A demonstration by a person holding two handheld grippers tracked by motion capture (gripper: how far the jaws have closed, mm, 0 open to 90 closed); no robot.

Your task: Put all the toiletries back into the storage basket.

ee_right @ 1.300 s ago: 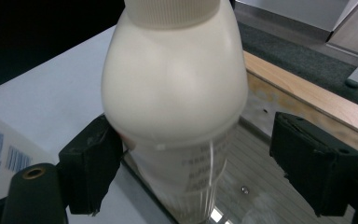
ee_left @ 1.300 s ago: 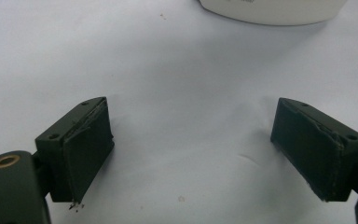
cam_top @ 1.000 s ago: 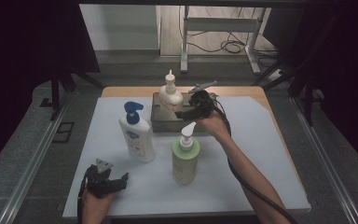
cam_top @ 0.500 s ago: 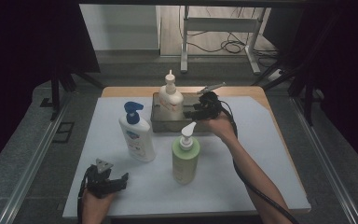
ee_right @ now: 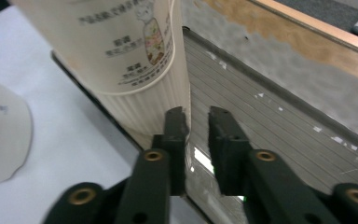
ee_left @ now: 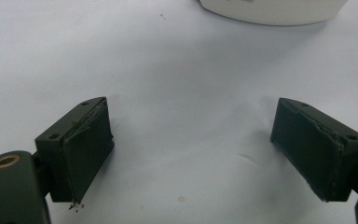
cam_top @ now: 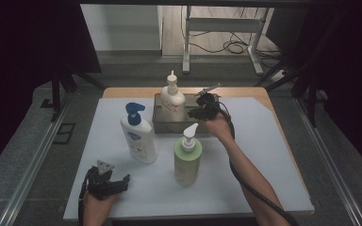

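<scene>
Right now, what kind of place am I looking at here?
Probably a lab or recording setup, not a home: a white-topped table fenced by metal rails, loose cables on the floor behind, and a handheld left gripper beside pump bottles staged around a metal tray.

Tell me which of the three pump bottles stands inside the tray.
The cream bottle with the white nozzle stands in the grey tray. The blue-capped bottle and the green bottle stand on the white mat.
</scene>
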